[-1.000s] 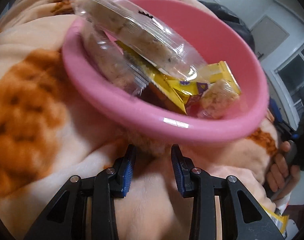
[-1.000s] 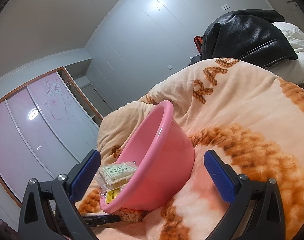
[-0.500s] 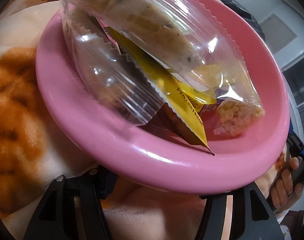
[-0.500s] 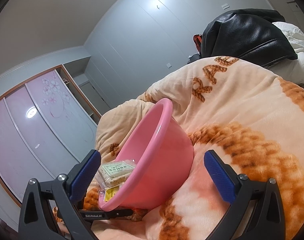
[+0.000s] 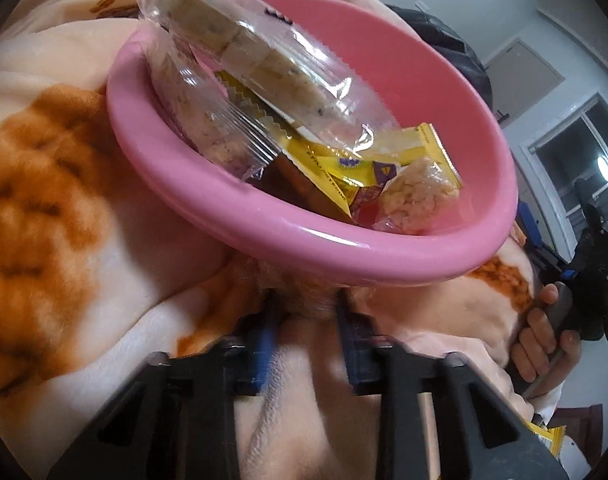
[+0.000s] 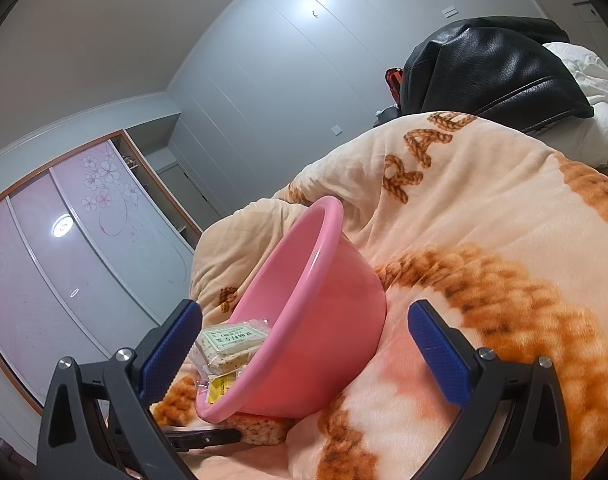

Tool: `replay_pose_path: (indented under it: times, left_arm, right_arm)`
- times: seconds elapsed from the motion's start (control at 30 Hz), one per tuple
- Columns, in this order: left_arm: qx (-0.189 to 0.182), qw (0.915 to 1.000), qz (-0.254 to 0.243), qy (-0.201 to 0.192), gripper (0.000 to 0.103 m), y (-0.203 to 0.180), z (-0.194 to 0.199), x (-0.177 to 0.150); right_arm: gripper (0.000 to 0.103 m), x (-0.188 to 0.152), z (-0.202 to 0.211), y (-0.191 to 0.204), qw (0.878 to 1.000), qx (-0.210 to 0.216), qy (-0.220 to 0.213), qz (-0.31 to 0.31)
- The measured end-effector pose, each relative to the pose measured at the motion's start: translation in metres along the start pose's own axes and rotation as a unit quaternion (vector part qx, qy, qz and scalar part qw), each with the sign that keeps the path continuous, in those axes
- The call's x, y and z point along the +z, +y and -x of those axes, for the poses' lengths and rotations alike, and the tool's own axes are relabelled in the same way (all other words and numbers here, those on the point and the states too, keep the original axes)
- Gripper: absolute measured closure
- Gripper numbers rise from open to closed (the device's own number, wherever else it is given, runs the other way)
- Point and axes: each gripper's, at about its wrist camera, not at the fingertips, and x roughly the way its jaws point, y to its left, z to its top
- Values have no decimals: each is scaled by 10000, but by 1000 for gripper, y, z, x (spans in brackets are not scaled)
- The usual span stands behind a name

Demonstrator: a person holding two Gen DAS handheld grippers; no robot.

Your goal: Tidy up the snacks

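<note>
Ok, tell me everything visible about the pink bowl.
The pink bowl looks like glossy moulded plastic, round, with a thick rolled rim and smooth tapering wall. It sits tilted on the cream-and-orange blanket, mouth tipped sideways. Inside lie clear-wrapped bars, yellow packets and a puffed-grain snack; some wrappers overhang the rim. Another grain bar lies under its lower edge, where the left tool reaches.

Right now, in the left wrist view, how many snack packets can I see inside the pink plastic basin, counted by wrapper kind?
Inside the pink plastic basin:
clear packets of pale bars: 2
yellow foil packets: 2 at least, as they overlap
clear-wrapped puffed rice piece: 1
Total: 5 visible
</note>
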Motion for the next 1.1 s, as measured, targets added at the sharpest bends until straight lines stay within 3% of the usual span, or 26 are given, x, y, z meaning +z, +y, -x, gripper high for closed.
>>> replay_pose_path:
  times: [0.3, 0.5, 0.63, 0.8, 0.93, 1.1]
  left_arm:
    - [11, 9995, -31, -330, 96, -9, 33, -26]
    - [-1176, 9923, 148, -366, 96, 13, 66, -38]
    - [-1539, 9872, 142, -399, 96, 20, 70, -30]
    - [-1315, 9902, 135, -444, 96, 17, 66, -25]
    - [-1472, 9862, 381, -654, 96, 27, 67, -22]
    - [-1270, 9902, 321, -484, 96, 22, 60, -20]
  right_arm:
    - [0, 0, 0, 0, 10000, -4, 1, -4]
    - [0, -1, 1, 0, 10000, -19, 3, -6]
    - [0, -1, 0, 0, 10000, -21, 6, -5]
    - [0, -1, 0, 0, 10000, -38, 19, -2]
    - [0, -2, 0, 0, 10000, -61, 26, -2]
    - [0, -2, -1, 1, 9999, -101, 48, 3]
